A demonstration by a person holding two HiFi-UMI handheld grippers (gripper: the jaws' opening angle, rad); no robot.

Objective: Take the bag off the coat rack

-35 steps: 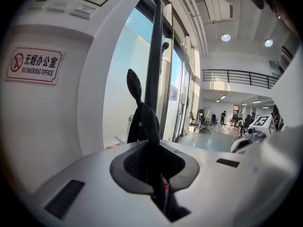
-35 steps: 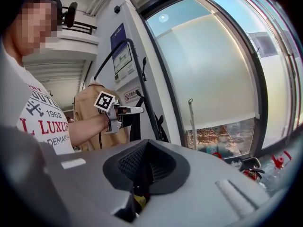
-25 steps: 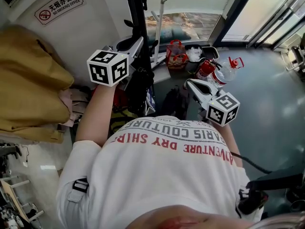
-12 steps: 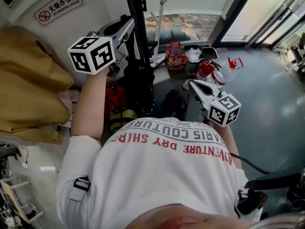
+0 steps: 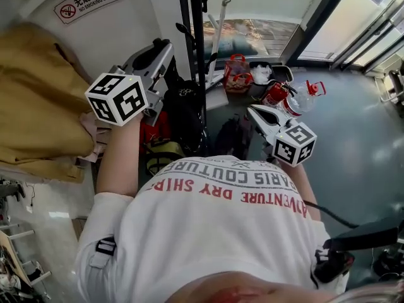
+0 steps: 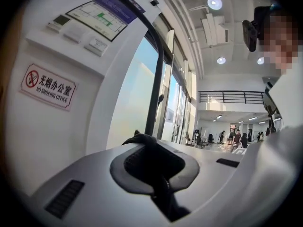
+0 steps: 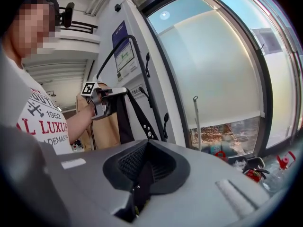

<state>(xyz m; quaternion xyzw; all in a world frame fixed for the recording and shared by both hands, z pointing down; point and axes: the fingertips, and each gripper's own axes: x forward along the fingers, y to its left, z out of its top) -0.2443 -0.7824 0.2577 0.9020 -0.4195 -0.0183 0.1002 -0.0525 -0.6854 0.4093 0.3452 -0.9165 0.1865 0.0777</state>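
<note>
The left gripper (image 5: pixel 163 45) had its jaws closed on a black strap (image 6: pixel 142 143), which rose out of the top of the jaws. The right gripper (image 5: pixel 252 111) had its jaws closed on a riveted strap (image 7: pixel 139 186) that ran down through the slit between them. The black bag (image 5: pixel 184 115) hung below the left jaws and to the left of the right jaws, against the pole of the coat rack (image 5: pixel 197 55).

The rack's pole stood just to the right of the left jaws, and one curved arm (image 6: pixel 158 70) swept up ahead of them. The white wall (image 5: pixel 120 36) lay close beyond and to their left, leaving little room on that side. A yellow-brown cloth (image 5: pixel 38 106) filled the space further left. Ahead of the right jaws sat a red fire extinguisher (image 5: pixel 273 93), a water bottle (image 5: pixel 303 96) with a red cap and a red carrier bag (image 5: pixel 237 74), all near the window's edge. To the right of the right jaws the grey floor (image 5: pixel 360 150) lay open.

The sign (image 5: pixel 87 2) ahead of the left jaws read "无烟办公室 NO SMOKING OFFICE". A wall chart (image 6: pixel 102 15) above it had print too small to read. The person's white shirt (image 5: pixel 227 232) showed "PARIS COUTURE", "ADVENTURE" and "DRY" upside down.
</note>
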